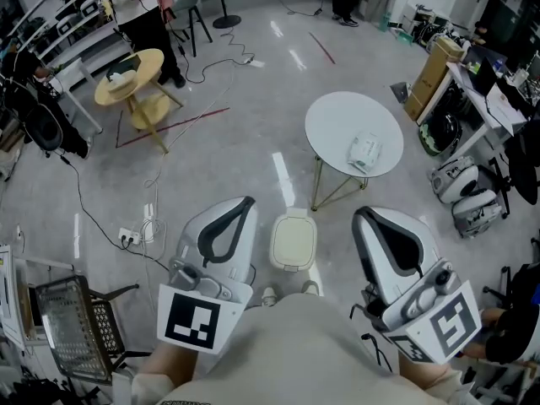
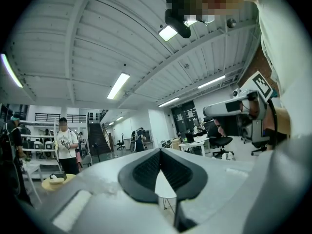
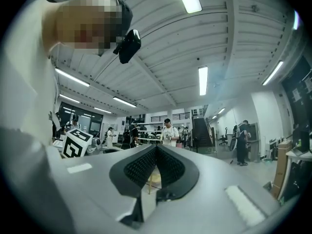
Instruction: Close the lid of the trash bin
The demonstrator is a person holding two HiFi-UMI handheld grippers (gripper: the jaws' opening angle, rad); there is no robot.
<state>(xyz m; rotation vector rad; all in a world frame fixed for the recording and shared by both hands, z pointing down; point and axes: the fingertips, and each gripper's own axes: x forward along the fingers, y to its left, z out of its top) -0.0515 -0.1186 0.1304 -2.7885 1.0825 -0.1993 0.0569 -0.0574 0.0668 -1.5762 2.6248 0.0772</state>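
In the head view, one cream, rounded-rectangle trash bin point(image 1: 293, 241) stands on the grey floor just ahead of the person's feet, its lid lying flat and shut. Two white grippers flank it. The left gripper point(image 1: 245, 201) is just left of the bin and the right gripper point(image 1: 361, 214) just right of it, both apart from it. Bare floor lies open on the bin's far-left side. There are two round tables. A white one point(image 1: 354, 130) is close beyond the bin to the right and carries one white packet point(image 1: 365, 151). A yellow wooden one point(image 1: 130, 76) is far beyond the bin to the left. A wire-mesh chair point(image 1: 67, 319), near-left of the bin, is partly cut off by the frame edge.

In the left gripper view, the left gripper's point(image 2: 160, 151) black ribbed jaws are pressed together at the tips and hold nothing. The white table top shows blurred through the gap behind them.

In the right gripper view, the right gripper's point(image 3: 156, 147) jaws likewise meet at the tips, empty. A yellow table leg is dimly visible behind them.
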